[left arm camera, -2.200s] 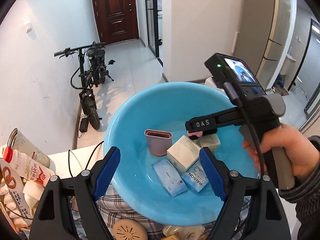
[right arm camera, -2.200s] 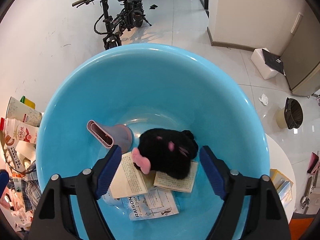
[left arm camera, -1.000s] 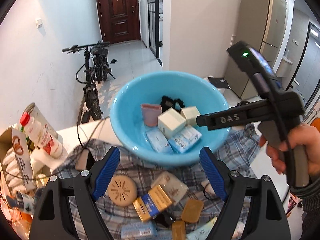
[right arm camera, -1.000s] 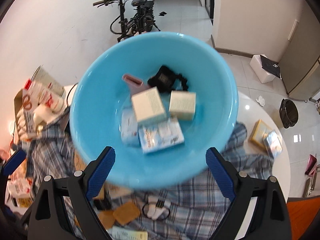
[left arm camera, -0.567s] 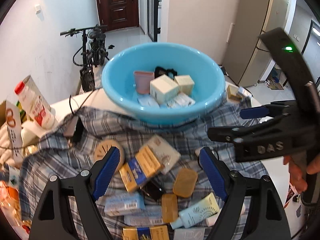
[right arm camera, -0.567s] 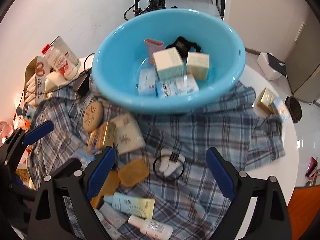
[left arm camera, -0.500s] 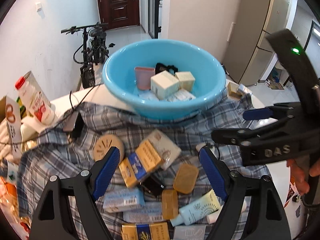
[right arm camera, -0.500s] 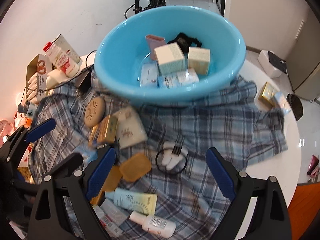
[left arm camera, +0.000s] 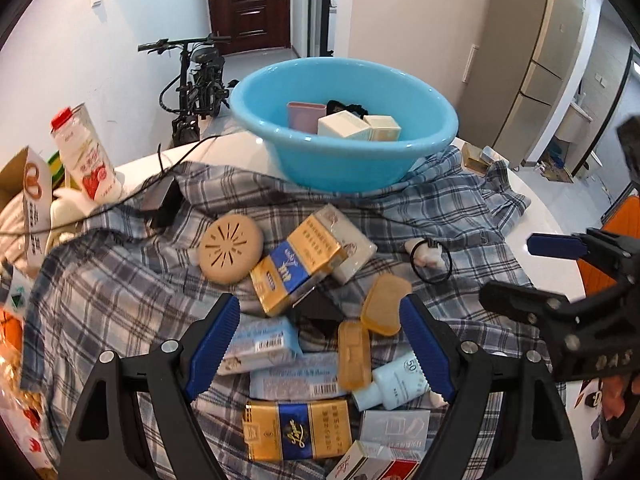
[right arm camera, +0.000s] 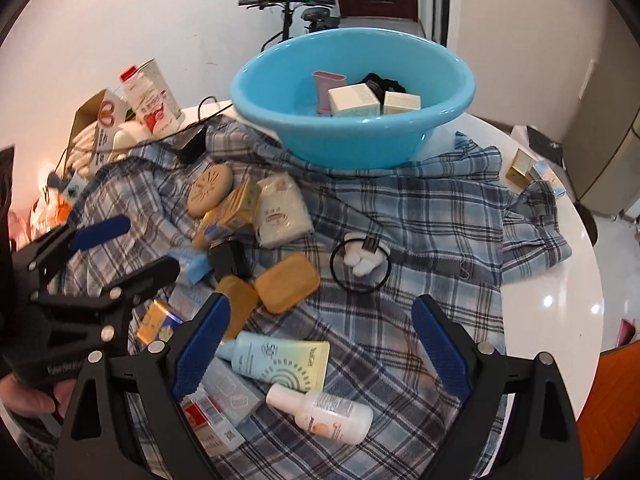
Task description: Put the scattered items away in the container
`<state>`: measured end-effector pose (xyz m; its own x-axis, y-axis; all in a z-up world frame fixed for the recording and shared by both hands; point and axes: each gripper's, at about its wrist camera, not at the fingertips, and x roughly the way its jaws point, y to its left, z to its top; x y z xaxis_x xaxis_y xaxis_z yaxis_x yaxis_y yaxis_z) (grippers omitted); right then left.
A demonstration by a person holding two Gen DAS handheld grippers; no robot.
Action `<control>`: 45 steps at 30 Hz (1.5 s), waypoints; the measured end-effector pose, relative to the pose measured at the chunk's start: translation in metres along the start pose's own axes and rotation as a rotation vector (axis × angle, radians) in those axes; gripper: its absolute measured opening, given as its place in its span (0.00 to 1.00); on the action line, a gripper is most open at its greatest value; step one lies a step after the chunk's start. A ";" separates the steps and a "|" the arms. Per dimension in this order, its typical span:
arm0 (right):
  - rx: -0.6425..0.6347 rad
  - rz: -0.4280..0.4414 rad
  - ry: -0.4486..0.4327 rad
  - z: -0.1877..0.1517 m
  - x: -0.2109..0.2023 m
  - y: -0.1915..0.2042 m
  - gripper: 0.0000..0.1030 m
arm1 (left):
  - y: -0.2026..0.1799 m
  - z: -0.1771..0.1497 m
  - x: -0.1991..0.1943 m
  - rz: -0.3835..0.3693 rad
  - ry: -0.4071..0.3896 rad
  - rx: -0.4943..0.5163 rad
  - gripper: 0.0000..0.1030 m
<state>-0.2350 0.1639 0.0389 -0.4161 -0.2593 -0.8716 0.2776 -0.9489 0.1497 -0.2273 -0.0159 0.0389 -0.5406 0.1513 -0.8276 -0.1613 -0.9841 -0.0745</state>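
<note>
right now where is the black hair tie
In the right wrist view the black hair tie lies on the plaid cloth centre-right, ringed round a small white item, right of the amber soap bar.

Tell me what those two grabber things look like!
Both are black plastic frames with silver screws. The left gripper and right gripper each have two fingers with ribbed blue pads. White letters "DAS" mark the right one's side.

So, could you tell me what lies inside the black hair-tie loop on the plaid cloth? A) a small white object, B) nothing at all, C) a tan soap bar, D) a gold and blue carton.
A: the black hair tie rings a small white object on the plaid cloth.
</note>
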 end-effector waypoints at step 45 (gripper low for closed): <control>0.013 -0.112 -0.202 -0.115 0.011 0.011 0.89 | 0.004 -0.112 0.025 0.054 -0.003 -0.055 0.82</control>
<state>-0.1364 0.1718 -0.0226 -0.6088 -0.1814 -0.7723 0.2095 -0.9757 0.0640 -0.1487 -0.0263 -0.0441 -0.5495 0.0983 -0.8297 -0.0862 -0.9944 -0.0607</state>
